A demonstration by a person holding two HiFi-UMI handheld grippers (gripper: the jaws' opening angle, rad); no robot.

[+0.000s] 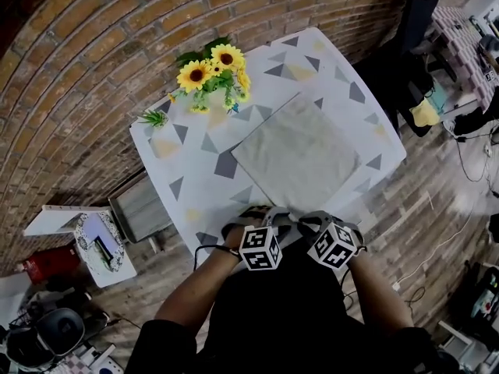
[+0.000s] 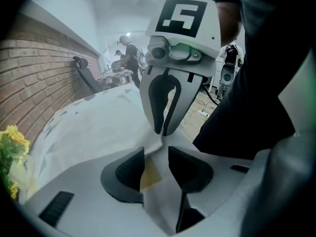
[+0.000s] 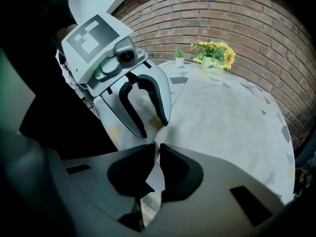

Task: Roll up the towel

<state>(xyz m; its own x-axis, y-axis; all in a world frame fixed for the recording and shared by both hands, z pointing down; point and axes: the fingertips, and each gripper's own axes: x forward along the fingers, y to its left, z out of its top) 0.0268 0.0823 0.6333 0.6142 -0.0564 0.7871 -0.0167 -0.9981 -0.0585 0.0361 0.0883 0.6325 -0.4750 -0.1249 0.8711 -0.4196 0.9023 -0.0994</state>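
Towel (image 1: 300, 154), pale grey, lies flat and unrolled on the table (image 1: 195, 185), over the patterned cloth of grey and yellow triangles. It sits toward the near edge, with one corner pointing at the person. Both grippers are at that near edge, close together, over the towel's nearest corner. Right gripper (image 3: 158, 149): jaws closed to a thin slit with towel fabric pinched in it. The left gripper view shows the corner drawn up into a small peak at the right gripper's tips. Left gripper (image 2: 157, 154): jaws stand apart and grip nothing. The gap shows a yellow triangle of the cloth and pale fabric beneath, and the pads press on neither. The tips of the two grippers face each other, just beside one another. Sunflowers (image 1: 214, 72) in a vase stand near the far left corner, with a small green plant (image 1: 154, 118) beside them along the left edge, both well apart from the towel. A brick wall (image 1: 93, 45) rises behind the table.
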